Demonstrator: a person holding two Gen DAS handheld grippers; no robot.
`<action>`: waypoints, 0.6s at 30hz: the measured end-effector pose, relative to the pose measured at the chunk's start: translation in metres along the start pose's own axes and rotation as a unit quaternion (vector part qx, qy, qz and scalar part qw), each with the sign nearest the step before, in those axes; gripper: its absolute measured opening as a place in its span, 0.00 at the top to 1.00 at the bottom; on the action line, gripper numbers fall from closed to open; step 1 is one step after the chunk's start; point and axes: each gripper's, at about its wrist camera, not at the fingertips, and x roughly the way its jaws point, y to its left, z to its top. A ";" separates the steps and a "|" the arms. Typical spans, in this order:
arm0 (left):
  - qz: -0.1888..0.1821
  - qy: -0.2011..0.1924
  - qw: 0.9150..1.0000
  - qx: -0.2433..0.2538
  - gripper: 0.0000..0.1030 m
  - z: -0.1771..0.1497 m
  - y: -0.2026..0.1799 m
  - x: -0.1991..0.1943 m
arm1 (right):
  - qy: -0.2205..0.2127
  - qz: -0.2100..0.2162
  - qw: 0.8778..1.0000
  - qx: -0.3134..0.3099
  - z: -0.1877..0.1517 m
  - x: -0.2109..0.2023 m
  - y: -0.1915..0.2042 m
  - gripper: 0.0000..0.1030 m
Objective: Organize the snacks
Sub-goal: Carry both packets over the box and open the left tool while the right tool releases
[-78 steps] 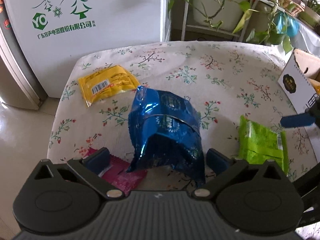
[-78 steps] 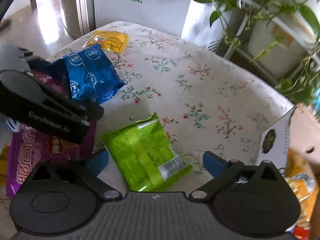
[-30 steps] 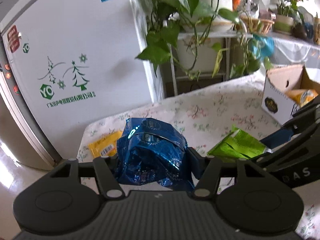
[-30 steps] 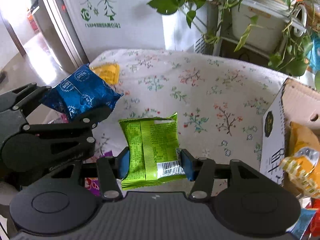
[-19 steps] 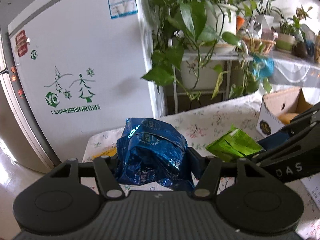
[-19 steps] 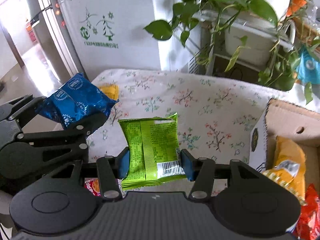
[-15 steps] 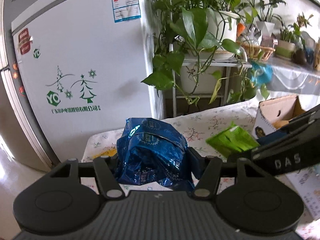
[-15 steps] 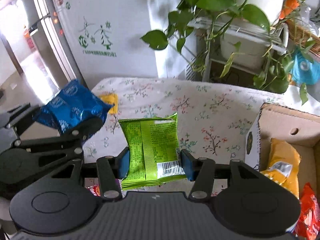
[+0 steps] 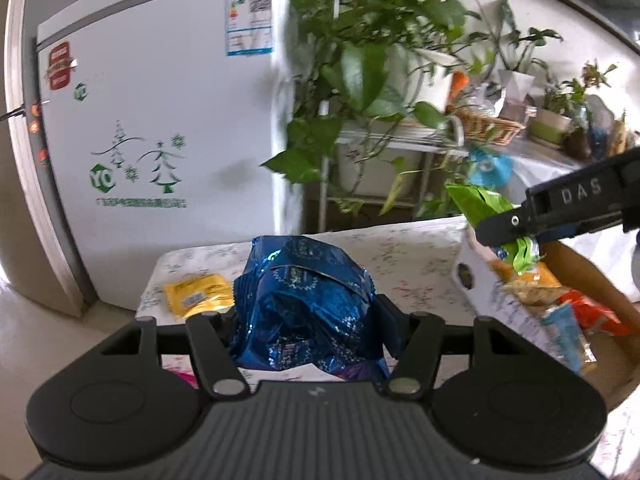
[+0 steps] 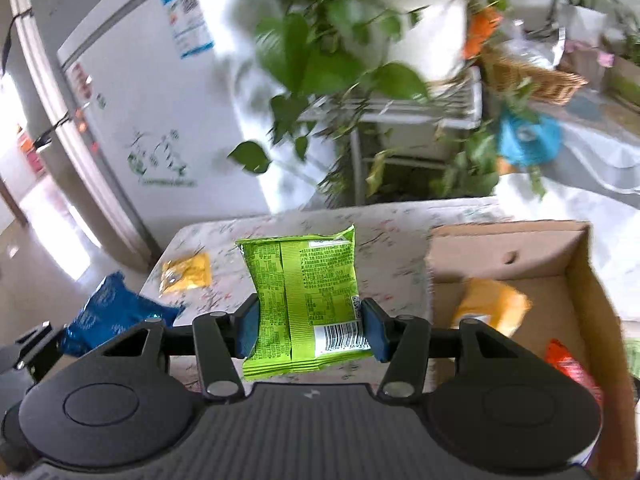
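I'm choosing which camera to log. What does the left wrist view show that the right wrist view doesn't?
Only the left wrist view shows a pink packet under the gripper and the right gripper side-on. Only the right wrist view shows the green packet's barcode and the cardboard box's inner back wall. Both show the blue packet, green packet, yellow packet and floral tablecloth.

left gripper [image 9: 306, 320]: black ribbed body, 2 round discs, silver screws | right gripper [image 10: 311, 330]: same, blue pads [image 10: 247, 326]
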 end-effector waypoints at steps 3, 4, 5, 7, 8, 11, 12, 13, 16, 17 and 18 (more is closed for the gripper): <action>-0.014 0.000 1.000 0.002 0.40 0.001 -0.013 -0.001 | -0.007 -0.015 1.000 0.000 -0.002 -0.009 -0.011 0.42; -0.021 0.003 1.000 -0.001 0.40 0.001 -0.018 -0.001 | -0.008 -0.021 1.000 0.002 -0.002 -0.011 -0.016 0.42; -0.026 0.005 1.000 -0.002 0.40 0.001 -0.022 -0.001 | -0.008 -0.025 1.000 0.004 -0.002 -0.013 -0.020 0.42; -0.037 0.007 0.999 0.002 0.40 0.001 -0.033 -0.001 | -0.012 -0.030 0.999 0.010 -0.002 -0.015 -0.027 0.42; -0.042 0.007 0.999 0.006 0.40 0.002 -0.038 -0.002 | -0.014 -0.033 0.999 0.013 -0.001 -0.016 -0.030 0.42; -0.060 0.008 0.998 0.019 0.40 0.003 -0.056 -0.003 | -0.020 -0.039 0.999 0.025 0.001 -0.021 -0.043 0.42; -0.066 0.008 0.998 0.022 0.40 0.003 -0.061 -0.004 | -0.022 -0.039 0.999 0.026 0.001 -0.023 -0.046 0.42; -0.072 0.009 0.997 0.025 0.40 0.004 -0.068 -0.004 | -0.024 -0.041 0.999 0.027 0.001 -0.025 -0.048 0.42; -0.092 0.012 0.995 0.035 0.40 0.006 -0.087 -0.004 | -0.028 -0.047 0.998 0.036 0.002 -0.030 -0.060 0.42; -0.099 0.013 0.994 0.039 0.40 0.006 -0.093 -0.004 | -0.029 -0.049 0.998 0.039 0.002 -0.032 -0.065 0.42; -0.106 0.014 0.993 0.043 0.40 0.007 -0.099 -0.004 | -0.029 -0.052 0.997 0.043 0.002 -0.033 -0.069 0.42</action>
